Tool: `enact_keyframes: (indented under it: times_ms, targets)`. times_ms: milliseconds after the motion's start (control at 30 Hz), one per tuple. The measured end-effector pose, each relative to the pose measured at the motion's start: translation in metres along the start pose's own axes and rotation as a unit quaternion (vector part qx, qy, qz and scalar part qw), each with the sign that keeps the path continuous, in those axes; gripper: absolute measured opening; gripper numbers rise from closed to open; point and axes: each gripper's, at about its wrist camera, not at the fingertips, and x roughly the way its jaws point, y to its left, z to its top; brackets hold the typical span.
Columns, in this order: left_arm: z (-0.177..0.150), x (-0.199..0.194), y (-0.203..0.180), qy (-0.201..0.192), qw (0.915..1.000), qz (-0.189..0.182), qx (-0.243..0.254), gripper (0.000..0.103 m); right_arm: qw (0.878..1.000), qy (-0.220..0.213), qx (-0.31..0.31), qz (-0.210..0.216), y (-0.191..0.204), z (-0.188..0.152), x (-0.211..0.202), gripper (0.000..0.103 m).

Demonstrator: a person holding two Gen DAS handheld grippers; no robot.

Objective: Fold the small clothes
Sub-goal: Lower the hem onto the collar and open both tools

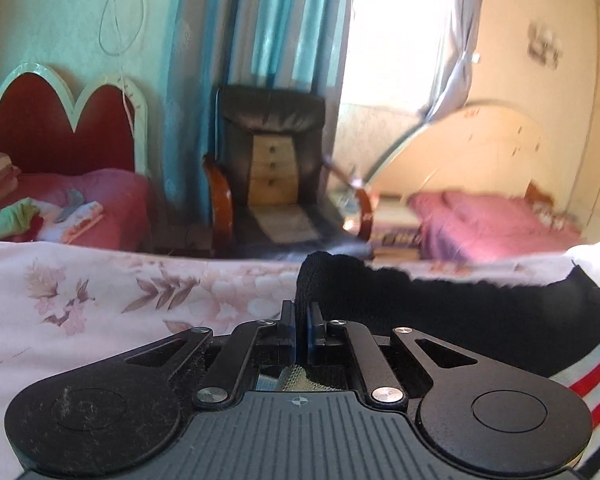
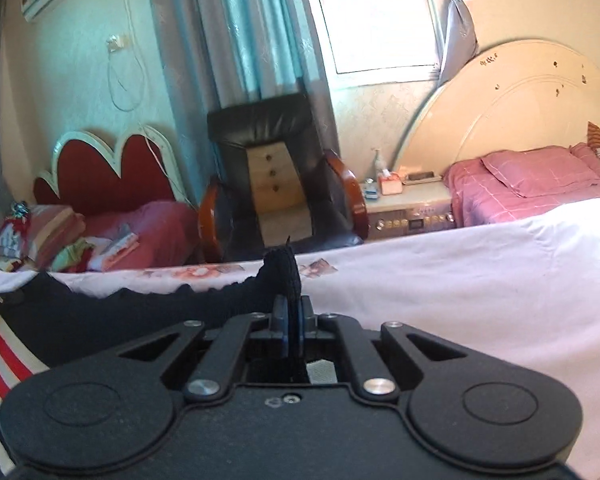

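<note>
A small black knit garment point(image 1: 480, 312) with a red, white and grey striped band point(image 1: 592, 368) lies on the pale floral bedsheet point(image 1: 100, 304). My left gripper point(image 1: 301, 312) is shut on one corner of its black edge, which bunches up above the pads. In the right wrist view the same garment point(image 2: 148, 312) stretches off to the left, striped band point(image 2: 0, 364) at the far left. My right gripper point(image 2: 293, 312) is shut on the other corner, a peak of black fabric rising between the fingers. The cloth spans between the two grippers.
Beyond the bed's far edge stands a black leather armchair point(image 2: 276, 176) with wooden arms. A red headboard bed point(image 2: 112, 184) with piled clothes is at the left; a nightstand point(image 2: 408, 208) and a pink-covered bed point(image 2: 532, 184) are at the right. White sheet point(image 2: 480, 280) spreads right.
</note>
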Motion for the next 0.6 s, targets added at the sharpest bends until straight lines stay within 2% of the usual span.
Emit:
enact_keyframes:
  times_ms: [67, 100, 233, 300, 333, 367, 400, 433, 467, 500, 600]
  targets:
    - [-0.011, 0.023, -0.007, 0.051, 0.998, 0.025, 0.028, 0.005, 0.998, 0.053, -0.006, -0.026, -0.002, -0.01, 0.022, 0.005]
    - [-0.014, 0.025, -0.01, 0.046, 0.9979, 0.033, 0.033, 0.005, 0.997, 0.071, -0.003, -0.033, -0.005, -0.016, 0.03, 0.005]
    - [-0.015, 0.025, -0.028, 0.043, 0.9938, 0.062, 0.082, 0.005, 0.997, 0.064, 0.016, -0.029, -0.011, -0.018, 0.032, 0.003]
    - [-0.011, 0.021, -0.024, 0.044, 0.9946, 0.056, 0.076, 0.01, 0.997, 0.067, 0.006, -0.028, -0.008, -0.016, 0.033, 0.007]
    - [-0.009, 0.017, -0.02, 0.044, 0.9959, 0.05, 0.062, 0.014, 0.997, 0.068, 0.003, -0.028, -0.006, -0.013, 0.032, 0.014]
    - [-0.005, 0.008, -0.016, 0.034, 0.9971, 0.052, 0.043, 0.019, 0.998, 0.06, 0.005, -0.03, -0.006, -0.009, 0.027, 0.02]
    - [-0.001, -0.004, -0.015, 0.013, 0.998, 0.053, 0.031, 0.037, 0.999, 0.04, 0.005, -0.037, -0.004, -0.006, 0.016, 0.025]
    - [0.0, -0.018, -0.018, -0.008, 0.9986, 0.044, 0.03, 0.061, 0.999, 0.021, -0.002, -0.04, -0.001, -0.004, 0.003, 0.024]
    - [-0.001, -0.029, -0.025, -0.026, 0.9986, 0.029, 0.035, 0.071, 0.999, 0.014, -0.009, -0.028, 0.003, -0.002, -0.004, 0.021]
    - [-0.003, -0.035, -0.038, -0.034, 0.9985, 0.011, 0.042, 0.077, 1.0, 0.02, -0.015, -0.009, 0.009, -0.001, -0.008, 0.018]
    - [-0.014, -0.03, -0.088, -0.005, 0.9955, -0.044, 0.084, 0.077, 0.995, 0.062, -0.061, 0.039, 0.048, -0.005, 0.005, 0.024]
